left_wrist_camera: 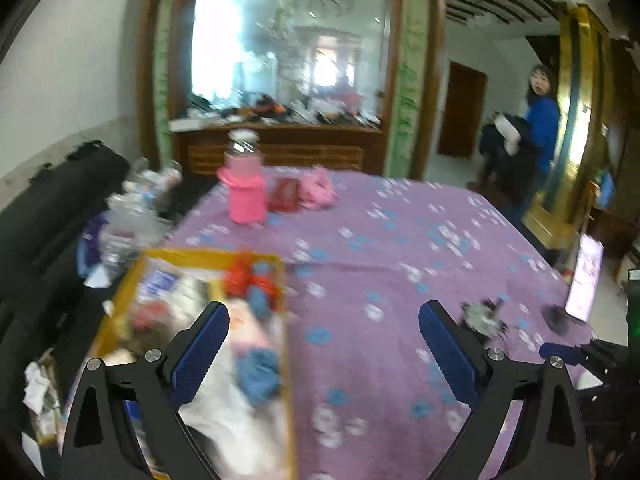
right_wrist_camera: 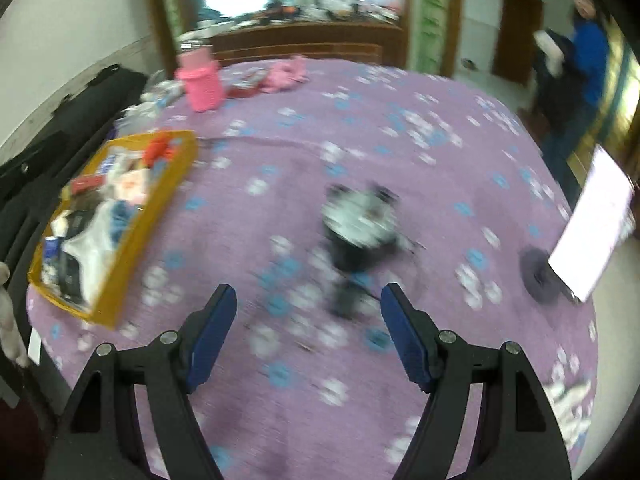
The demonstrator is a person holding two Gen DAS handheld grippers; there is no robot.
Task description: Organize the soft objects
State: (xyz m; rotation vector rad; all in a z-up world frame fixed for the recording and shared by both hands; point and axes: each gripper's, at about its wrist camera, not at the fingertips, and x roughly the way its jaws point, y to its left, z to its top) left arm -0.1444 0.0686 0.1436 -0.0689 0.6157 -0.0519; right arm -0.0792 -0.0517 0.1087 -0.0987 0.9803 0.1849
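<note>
Now both grippers, left (left_wrist_camera: pixel 324 320) and right (right_wrist_camera: pixel 309 304) (jaws apart), hover above the tablecloth (right_wrist_camera: pixel 400 128).

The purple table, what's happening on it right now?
A person is sorting soft things with a gripper in each hand. Both the left gripper and the right gripper are open and empty above the purple tablecloth. The yellow tray already holds several items; a black-and-white fabric piece lies loose ahead of the right gripper.

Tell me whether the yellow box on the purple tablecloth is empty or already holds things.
Holds things. The yellow box is crowded with red, blue and white soft items, which both wrist views show; blur hides what each one is.
</note>
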